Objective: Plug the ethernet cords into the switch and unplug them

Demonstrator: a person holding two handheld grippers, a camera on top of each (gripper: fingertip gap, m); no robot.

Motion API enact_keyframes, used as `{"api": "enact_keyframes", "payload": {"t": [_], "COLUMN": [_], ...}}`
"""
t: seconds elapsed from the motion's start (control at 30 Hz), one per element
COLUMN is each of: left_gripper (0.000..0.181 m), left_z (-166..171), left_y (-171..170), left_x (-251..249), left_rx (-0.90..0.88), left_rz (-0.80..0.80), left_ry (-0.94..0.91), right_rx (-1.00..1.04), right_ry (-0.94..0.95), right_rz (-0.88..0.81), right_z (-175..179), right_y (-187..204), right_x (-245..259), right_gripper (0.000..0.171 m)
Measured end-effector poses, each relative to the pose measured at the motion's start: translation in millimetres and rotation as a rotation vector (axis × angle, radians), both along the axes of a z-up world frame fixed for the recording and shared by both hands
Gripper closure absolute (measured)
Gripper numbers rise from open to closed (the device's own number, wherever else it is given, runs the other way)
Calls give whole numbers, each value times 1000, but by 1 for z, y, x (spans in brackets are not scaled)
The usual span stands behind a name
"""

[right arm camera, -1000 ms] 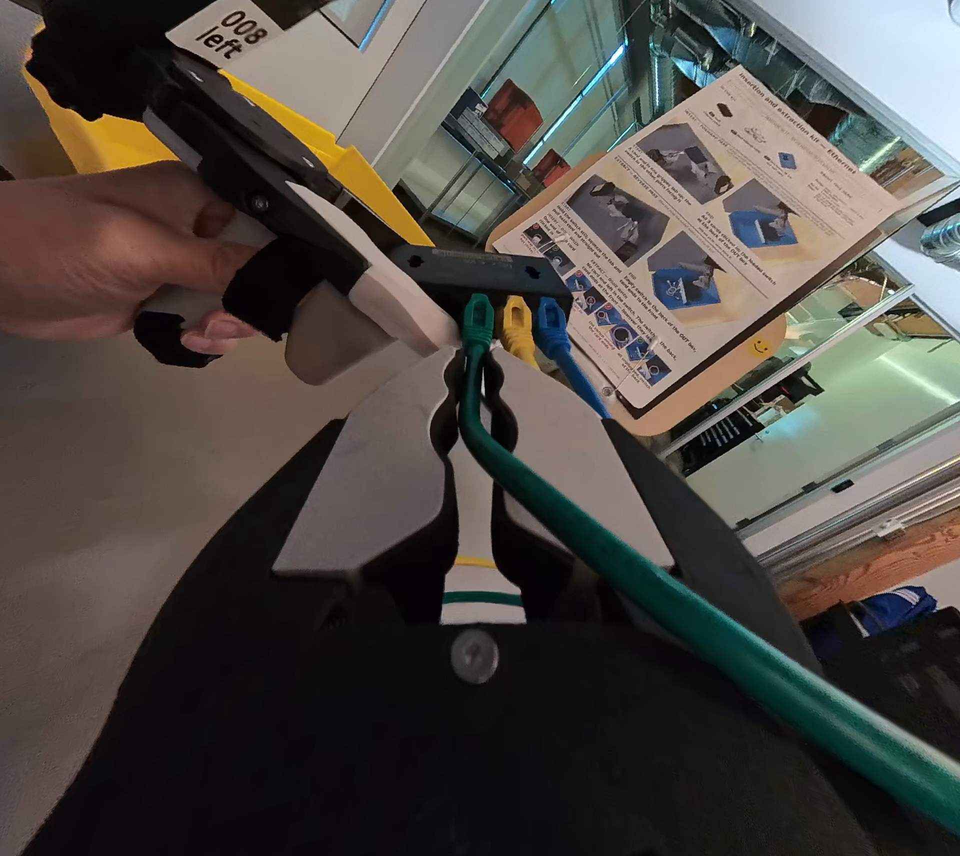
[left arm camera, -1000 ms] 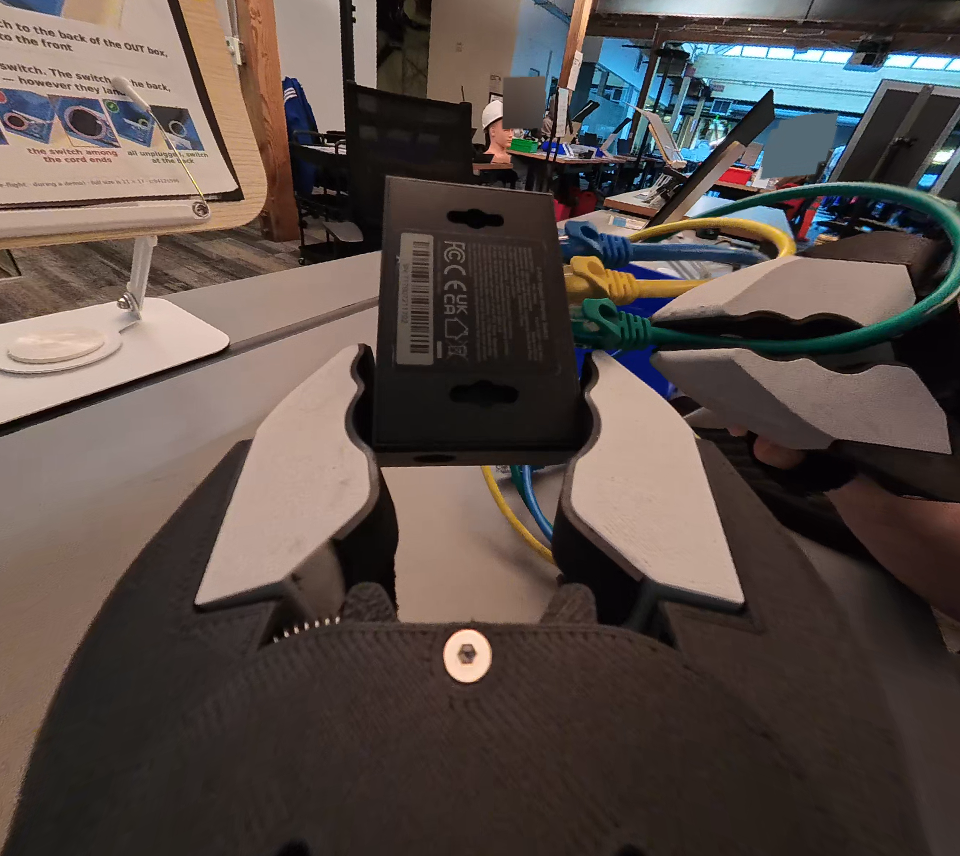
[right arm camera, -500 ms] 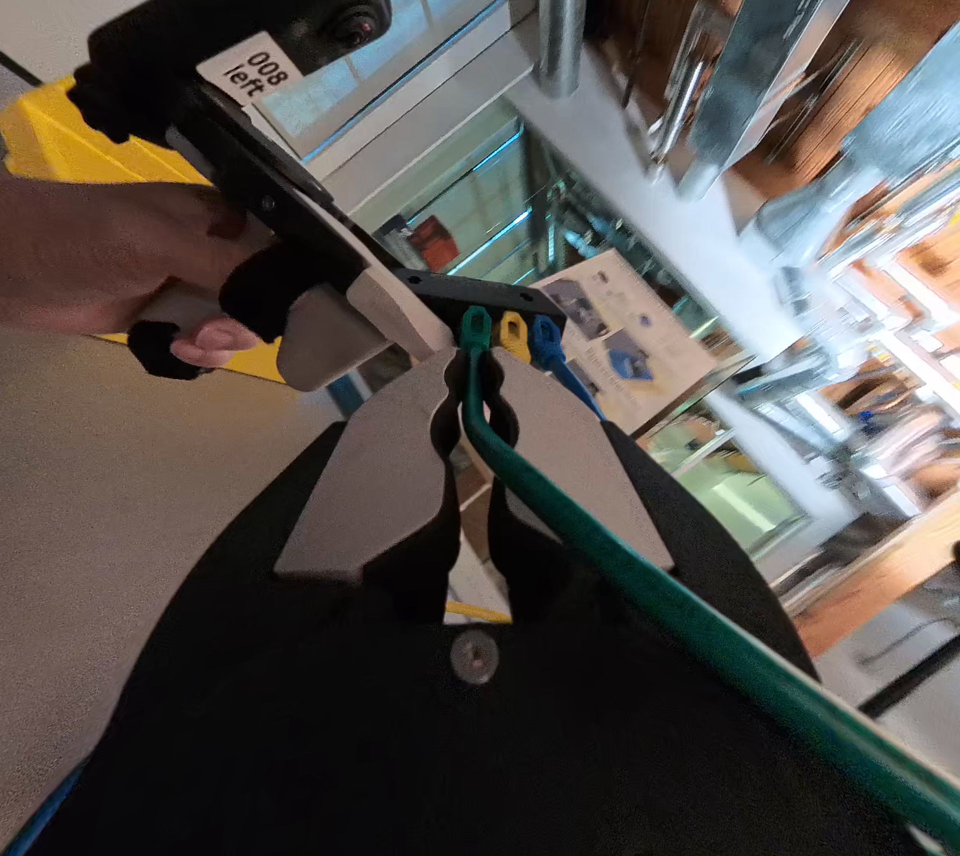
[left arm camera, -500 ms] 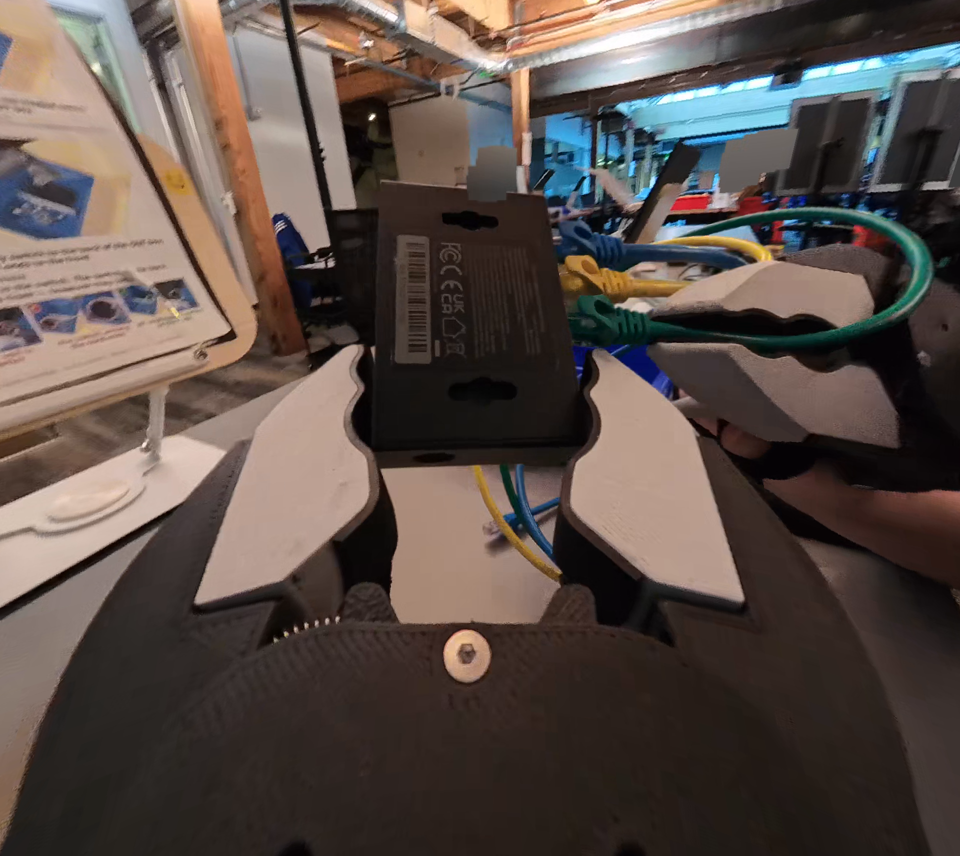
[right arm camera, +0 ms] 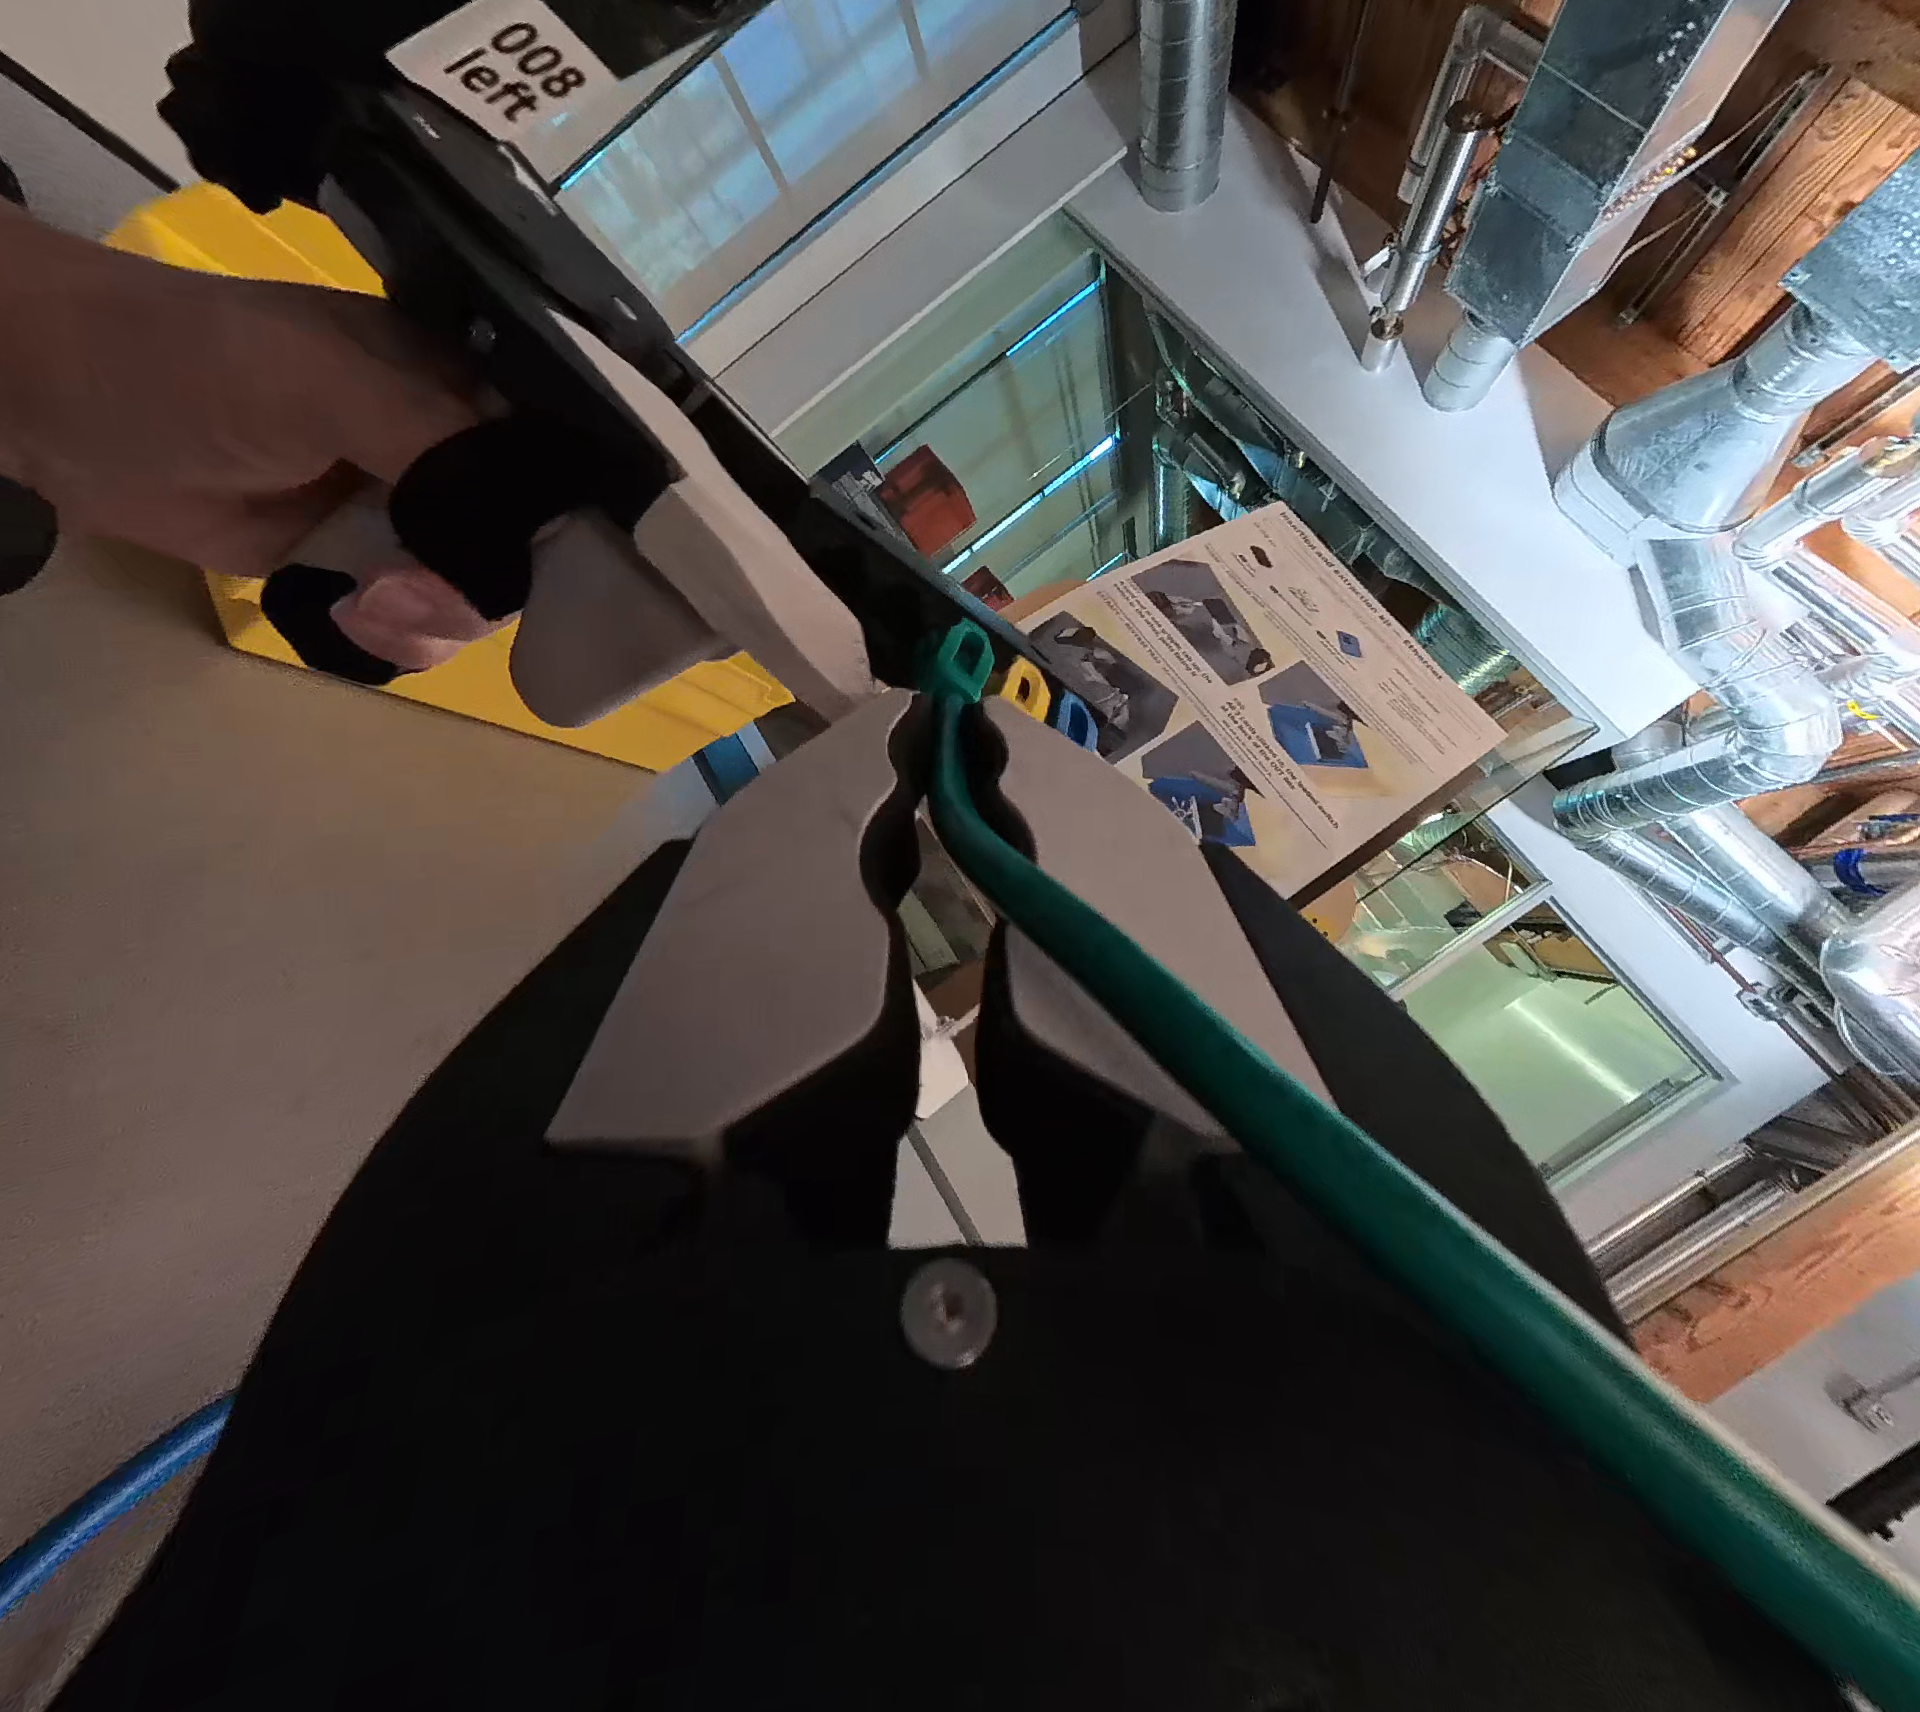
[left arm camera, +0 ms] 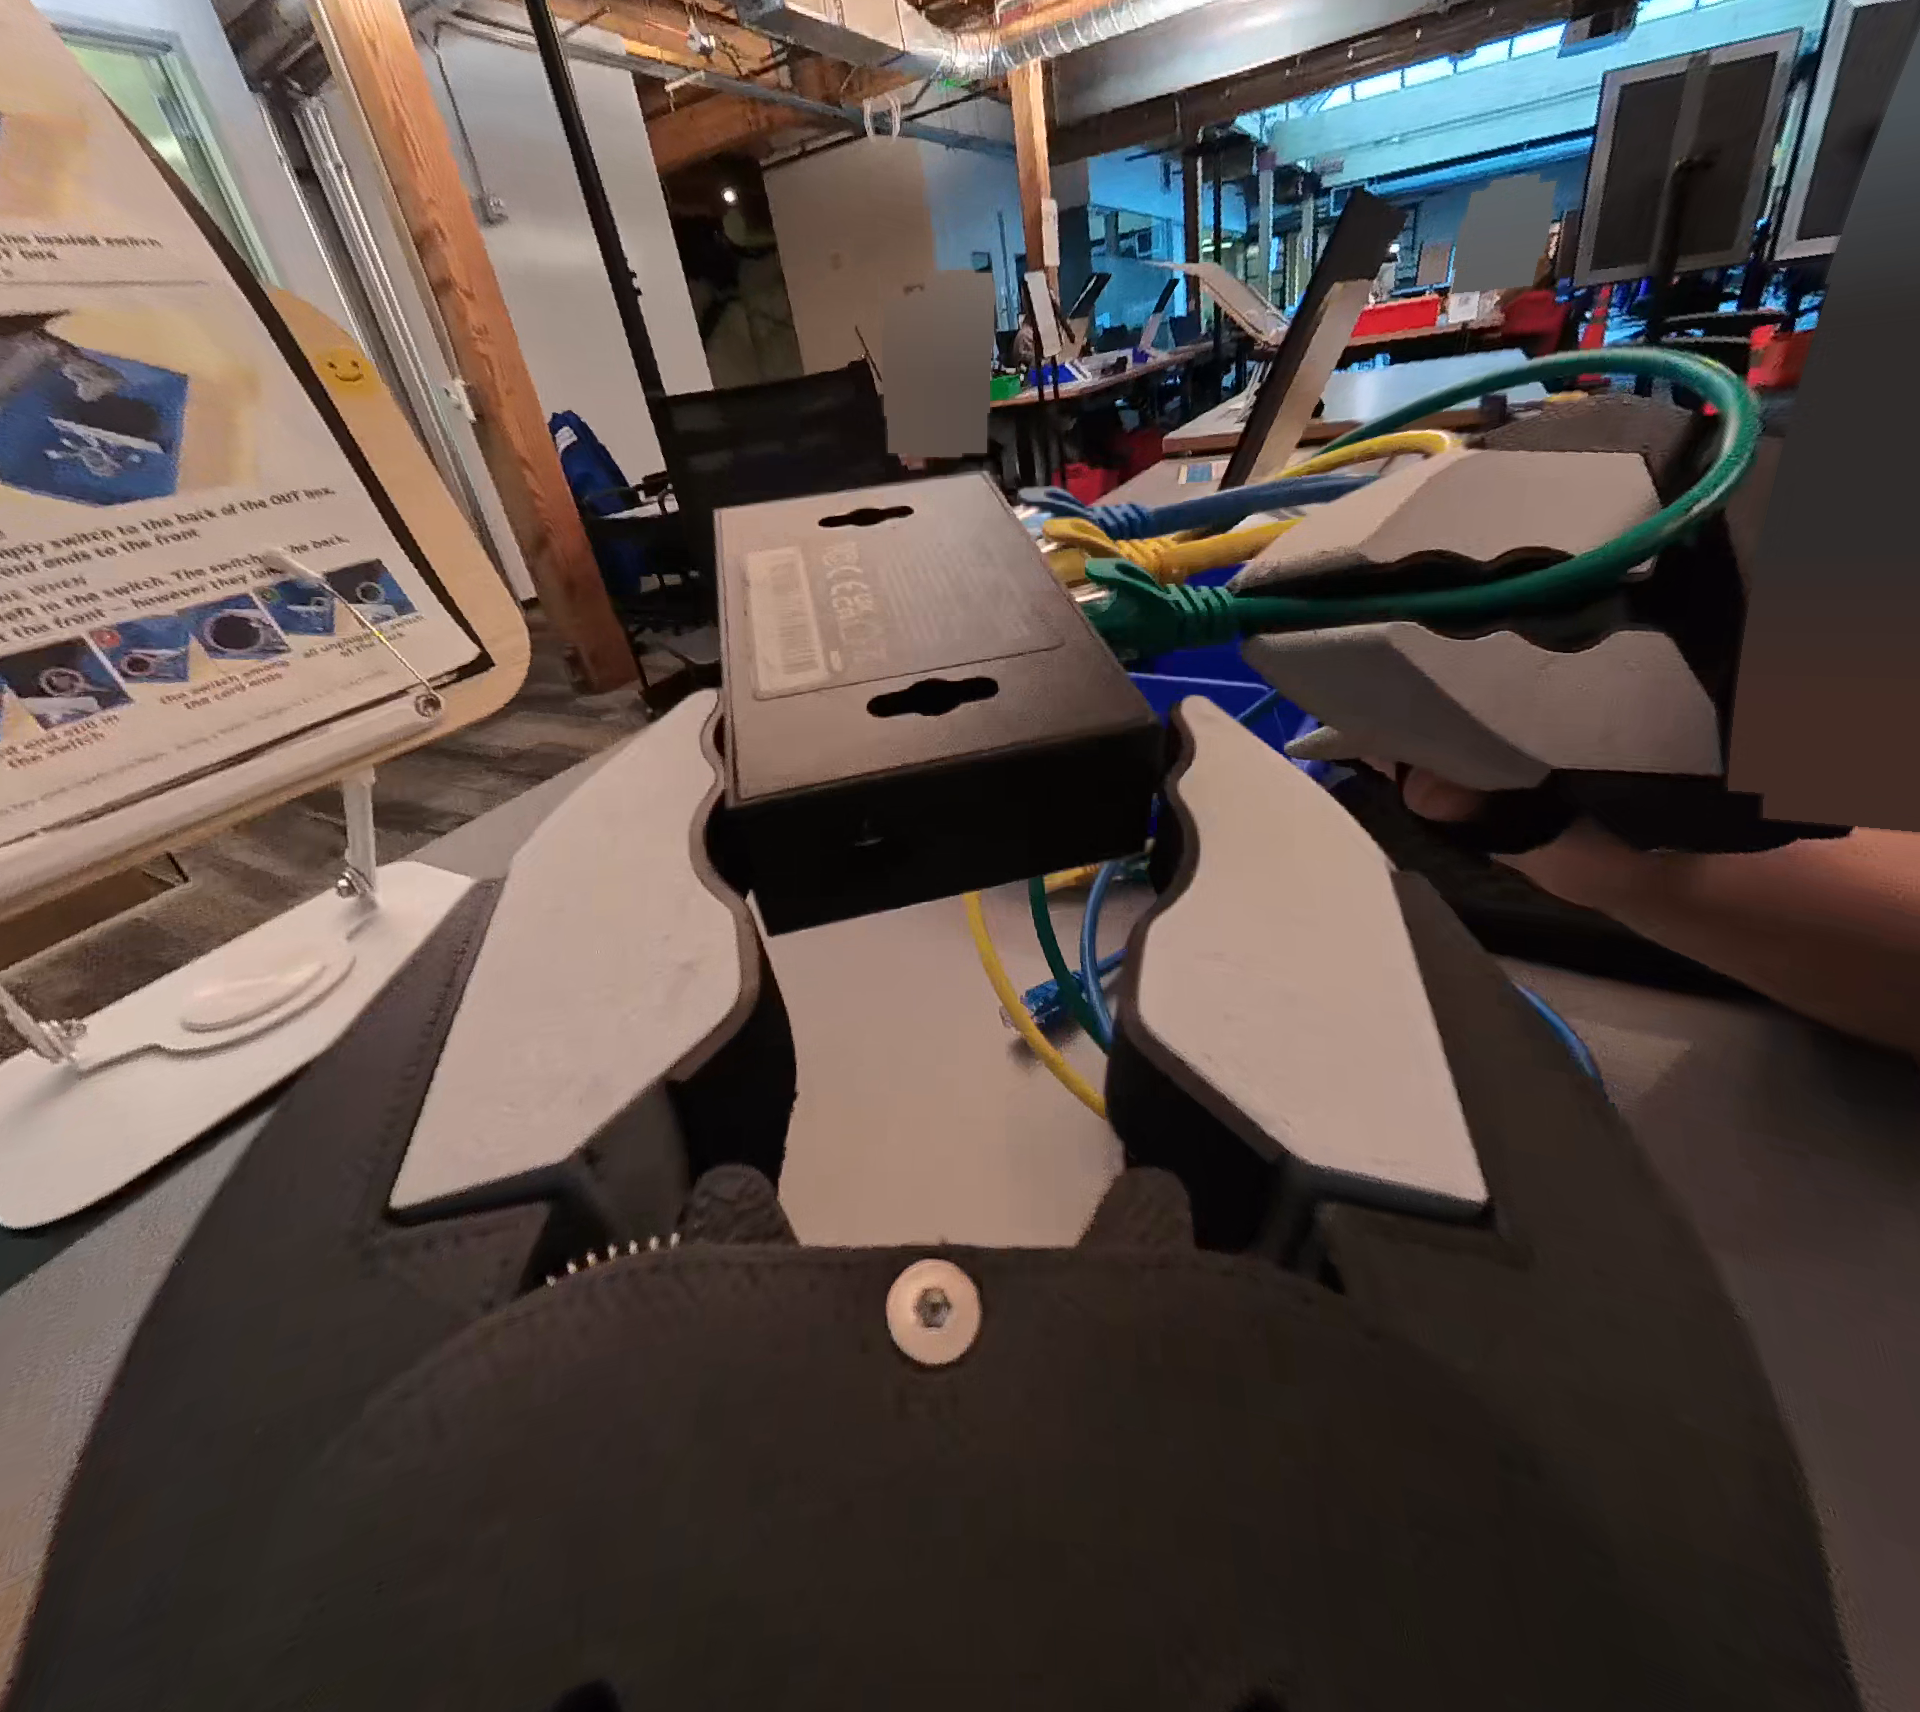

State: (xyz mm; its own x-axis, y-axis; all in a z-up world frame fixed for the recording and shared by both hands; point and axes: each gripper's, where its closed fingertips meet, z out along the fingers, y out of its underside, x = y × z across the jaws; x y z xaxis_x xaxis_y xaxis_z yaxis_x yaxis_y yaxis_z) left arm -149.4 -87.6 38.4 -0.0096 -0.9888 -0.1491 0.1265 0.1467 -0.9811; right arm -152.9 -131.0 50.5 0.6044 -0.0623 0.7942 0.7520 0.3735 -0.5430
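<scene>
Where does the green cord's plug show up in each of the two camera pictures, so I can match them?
Left wrist view: the green plug sits right of centre, at the black switch, just ahead of the right gripper.
Right wrist view: the green plug is near the middle, just beyond this gripper's tips, beside the yellow plug.
Shared landmark: the instruction sheet on its stand.

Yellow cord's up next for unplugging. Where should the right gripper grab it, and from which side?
Probably the ribbed boot of the yellow cord, right behind the plug, not the limp cable. Come straight in from the port side of the switch, along the cord's line, fingers slipping between the green cord and blue cord.
</scene>
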Motion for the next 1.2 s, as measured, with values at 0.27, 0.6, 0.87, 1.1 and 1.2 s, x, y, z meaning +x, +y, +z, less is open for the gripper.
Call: {"api": "enact_keyframes", "payload": {"t": [0.27,0.6,0.87,1.1,1.2], "left_gripper": [106,106,107,107,109], "left_z": [20,17,7,6,10], "left_y": [-6,-13,-14,-4,10], "left_x": [-11,-13,-11,-5,-4], "left_rx": [-14,106,126,164,175], "left_rz": [-3,76,65,140,199], "left_ry": [-98,-45,30,28,24], "right_rx": [53,65,3,-26,-76], "right_ry": [8,109,136,143,254], "right_rz": [7,75,127,92,122], "right_z": [1,6,5,2,-3], "right_y": [-2,-9,-10,-1,14], "right_x": [-4,-4,-6,2,8], "right_gripper": [165,164,164,164,163]}}
